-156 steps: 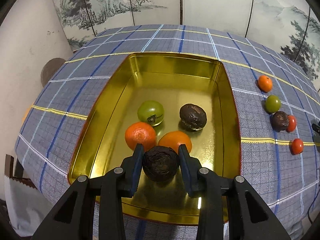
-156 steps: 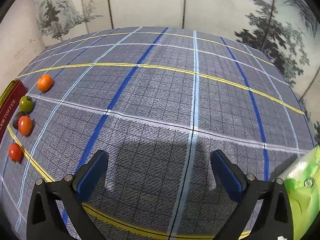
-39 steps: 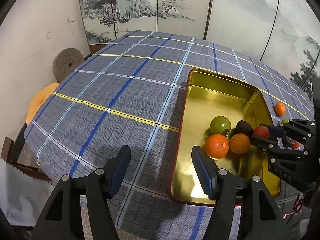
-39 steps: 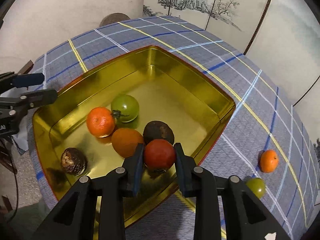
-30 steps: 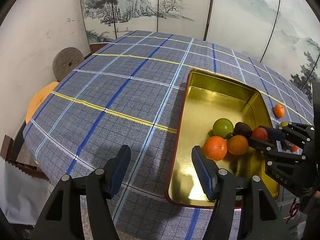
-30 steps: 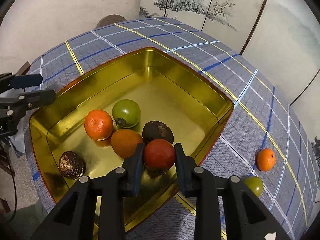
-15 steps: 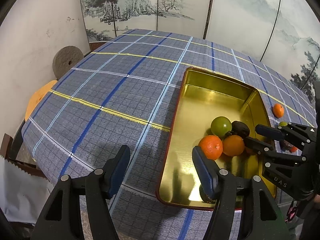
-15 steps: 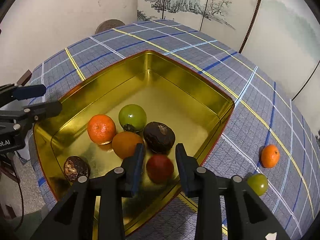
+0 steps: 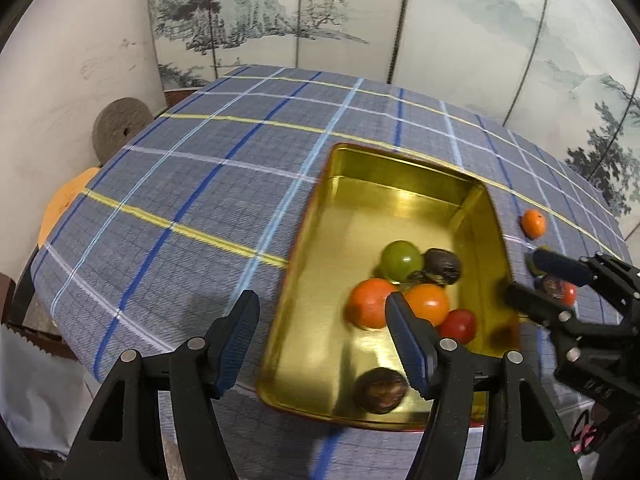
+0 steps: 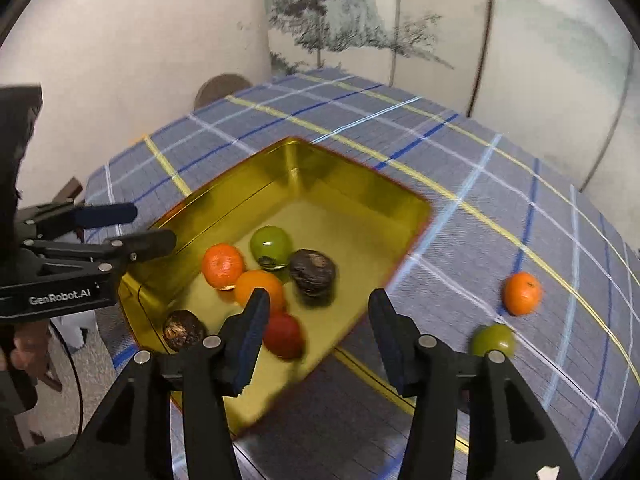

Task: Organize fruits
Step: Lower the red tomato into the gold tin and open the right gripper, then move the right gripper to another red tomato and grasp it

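The right gripper [image 10: 316, 336], jaws just opening and empty, leaves a red tomato [image 10: 283, 335] resting in the gold tin [image 10: 224, 188] among gathered fruit, while the left gripper [image 9: 320, 340] waits open over the checked tablecloth [image 9: 180, 200].

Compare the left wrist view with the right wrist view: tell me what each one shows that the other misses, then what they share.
Only the left wrist view shows the dark fruit and small red fruit on the cloth behind the right gripper. Only the right wrist view shows the green fruit on the cloth clearly. Both show the gold tin holding six fruits, including the red fruit lying free of the right gripper's just-opened jaws, the orange fruit outside, and the open left gripper.
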